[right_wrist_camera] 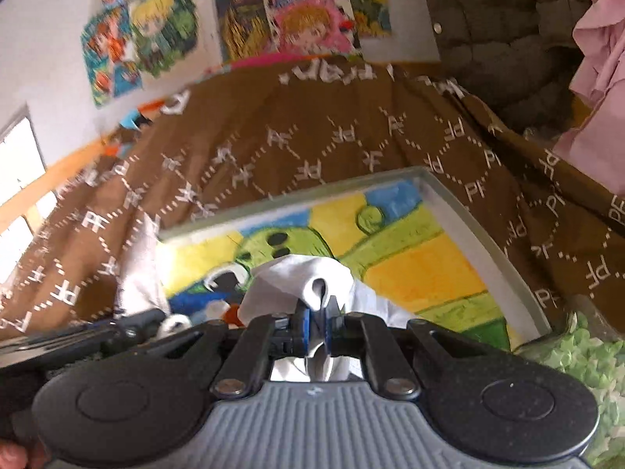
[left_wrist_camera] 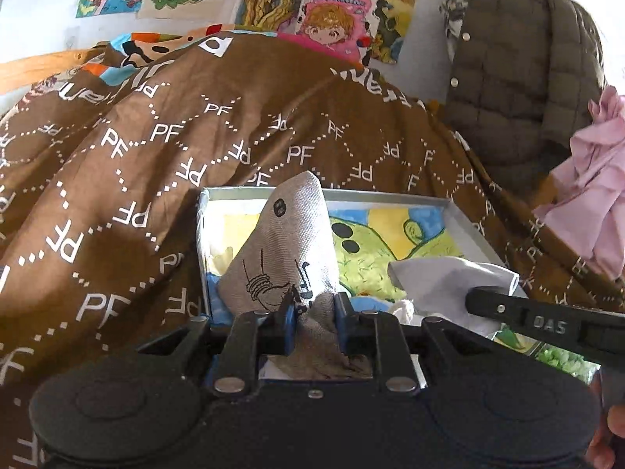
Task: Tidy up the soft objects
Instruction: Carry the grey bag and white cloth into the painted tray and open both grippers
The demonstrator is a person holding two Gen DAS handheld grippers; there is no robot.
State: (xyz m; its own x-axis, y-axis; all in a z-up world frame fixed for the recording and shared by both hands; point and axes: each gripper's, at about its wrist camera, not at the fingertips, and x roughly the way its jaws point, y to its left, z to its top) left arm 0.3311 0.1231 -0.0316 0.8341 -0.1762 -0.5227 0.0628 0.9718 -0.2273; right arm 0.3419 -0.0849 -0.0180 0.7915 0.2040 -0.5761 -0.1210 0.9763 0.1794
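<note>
My left gripper (left_wrist_camera: 314,308) is shut on a beige-grey printed sock (left_wrist_camera: 289,250) and holds it upright over a shallow white box (left_wrist_camera: 461,215) with a colourful drawing inside. My right gripper (right_wrist_camera: 318,314) is shut on a pale grey-white sock (right_wrist_camera: 297,277) above the same box (right_wrist_camera: 468,211). In the left wrist view that pale sock (left_wrist_camera: 445,281) lies at the box's right side, with the right gripper's arm (left_wrist_camera: 547,324) reaching in from the right.
The box rests on a brown blanket printed with "PF" (left_wrist_camera: 156,156). A quilted olive jacket (left_wrist_camera: 515,58) and pink fabric (left_wrist_camera: 597,179) sit at the right. Posters (left_wrist_camera: 336,11) cover the wall behind. Green patterned fabric (right_wrist_camera: 578,355) lies at the lower right.
</note>
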